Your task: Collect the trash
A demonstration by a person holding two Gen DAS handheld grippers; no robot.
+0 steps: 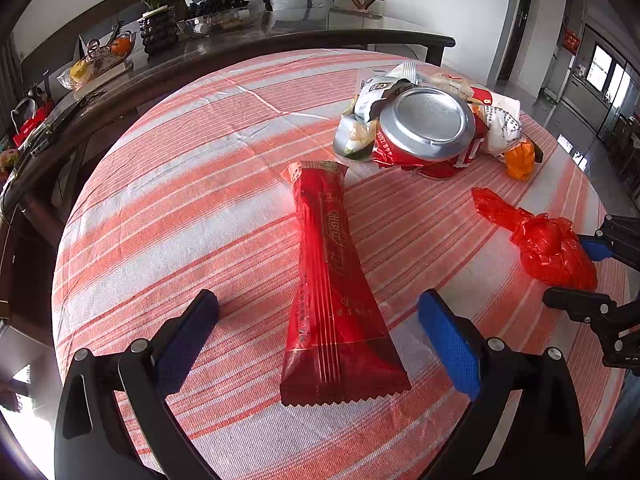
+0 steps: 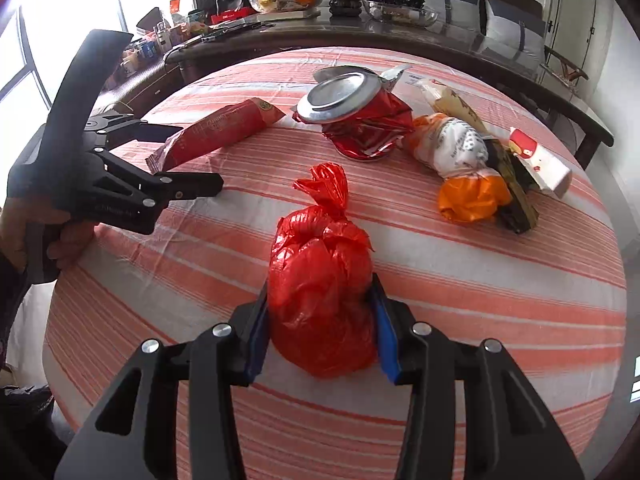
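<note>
A long red snack wrapper [image 1: 334,280] lies flat on the striped tablecloth [image 1: 192,184], and my left gripper [image 1: 318,326] stands open around its near half without touching it. The same wrapper [image 2: 218,134] shows at the left in the right wrist view. A knotted red plastic bag [image 2: 320,276] sits between the blue pads [image 2: 386,330] of my right gripper [image 2: 320,322], which press on both its sides. In the left wrist view the bag [image 1: 548,240] lies at the right edge with that gripper around it. A crushed red can [image 1: 428,132] lies beyond.
Behind the can is a heap of white and orange wrappers [image 2: 468,160] and a small white carton [image 2: 540,160]. A dark wooden chair back [image 1: 280,46] curves past the table's far edge. A cluttered sideboard [image 2: 304,4] with bowls and a plant stands further back.
</note>
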